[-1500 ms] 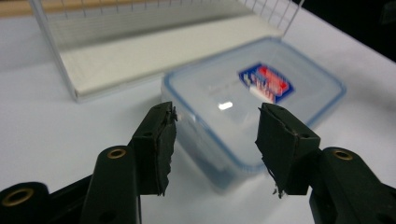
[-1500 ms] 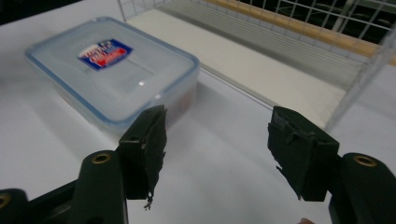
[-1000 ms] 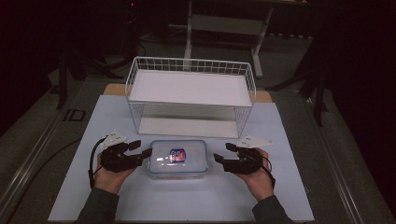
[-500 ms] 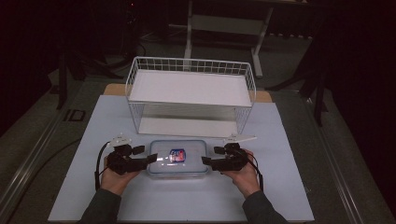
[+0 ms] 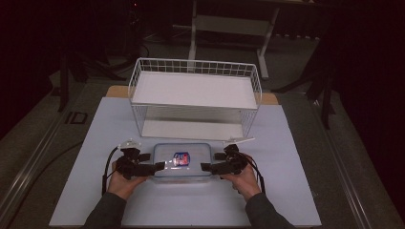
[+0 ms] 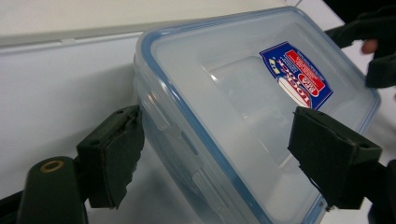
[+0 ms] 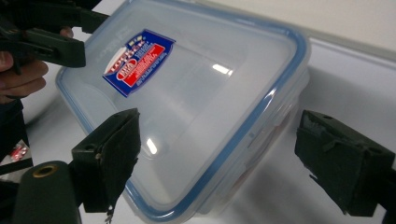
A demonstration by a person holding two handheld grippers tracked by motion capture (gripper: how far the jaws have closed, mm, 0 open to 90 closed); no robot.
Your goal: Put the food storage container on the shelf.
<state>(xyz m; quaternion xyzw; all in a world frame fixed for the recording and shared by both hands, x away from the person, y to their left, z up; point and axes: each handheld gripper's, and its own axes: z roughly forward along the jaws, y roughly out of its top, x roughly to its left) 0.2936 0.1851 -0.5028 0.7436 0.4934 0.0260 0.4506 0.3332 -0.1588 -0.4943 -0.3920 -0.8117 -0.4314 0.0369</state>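
We saw a clear plastic container [image 5: 183,160] with a blue-rimmed lid and a red and blue label [image 5: 181,158] lying on the white mat [image 5: 296,191], just in front of the white wire basket [image 5: 195,98]. The left gripper [image 5: 159,167] stood at the container's left end and the right gripper [image 5: 206,167] at its right end. Both pairs of jaws had just been opening and stood wide apart, each astride a short end of the container, the pads not pressing on it.
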